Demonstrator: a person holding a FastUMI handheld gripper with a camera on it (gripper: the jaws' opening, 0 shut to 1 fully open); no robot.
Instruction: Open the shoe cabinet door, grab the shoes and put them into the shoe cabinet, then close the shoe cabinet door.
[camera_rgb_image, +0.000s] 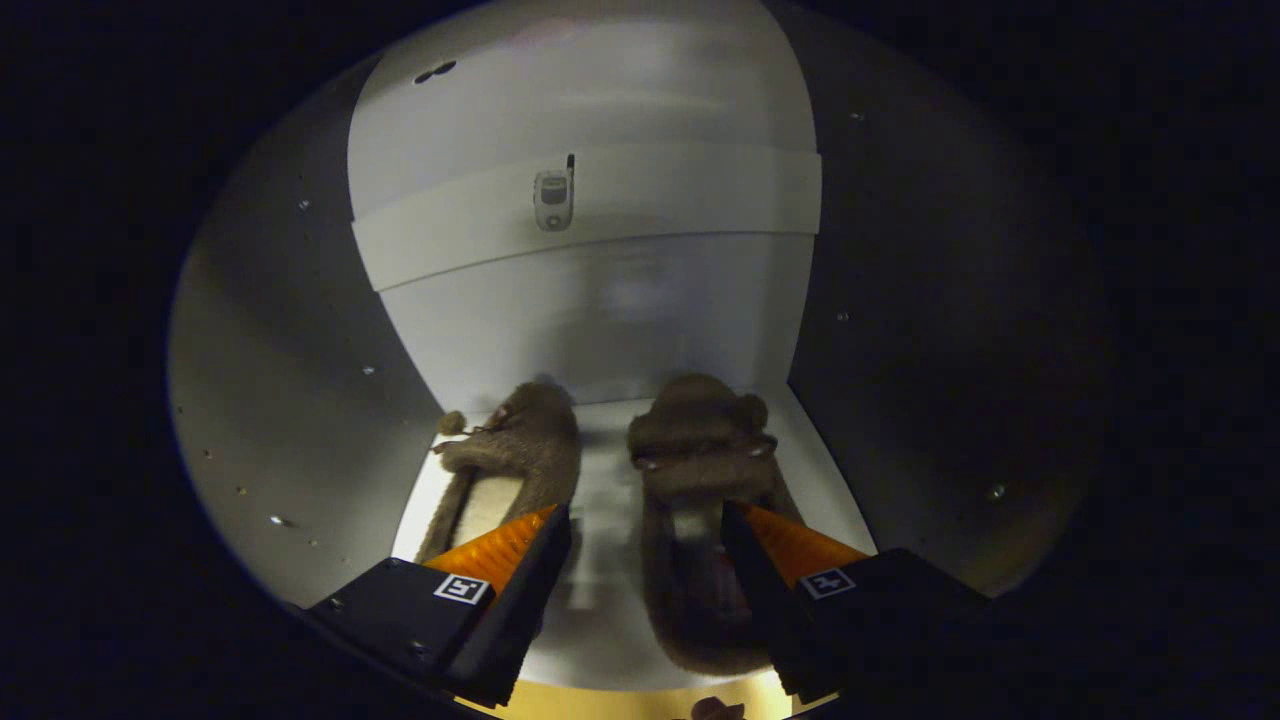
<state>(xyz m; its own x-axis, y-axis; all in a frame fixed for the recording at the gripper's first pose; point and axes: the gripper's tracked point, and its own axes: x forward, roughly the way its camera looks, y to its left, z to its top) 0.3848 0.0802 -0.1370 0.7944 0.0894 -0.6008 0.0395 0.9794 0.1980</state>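
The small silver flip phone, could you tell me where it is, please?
In the gripper view, the small silver flip phone sits on the cabinet's white back wall, above and beyond the two brown fuzzy slippers.

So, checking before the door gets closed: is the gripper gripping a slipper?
No, the gripper is open above both slippers, which lie inside the cabinet.

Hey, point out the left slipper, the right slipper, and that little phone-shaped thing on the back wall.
Left slipper (525, 440): gripper view, on its fuzzy toe, just beyond the left finger.
Right slipper (700, 440): gripper view, on its upper, ahead of the open gripper (646, 535).
Phone-shaped thing (552, 200): gripper view, on its body, on the back wall's band.
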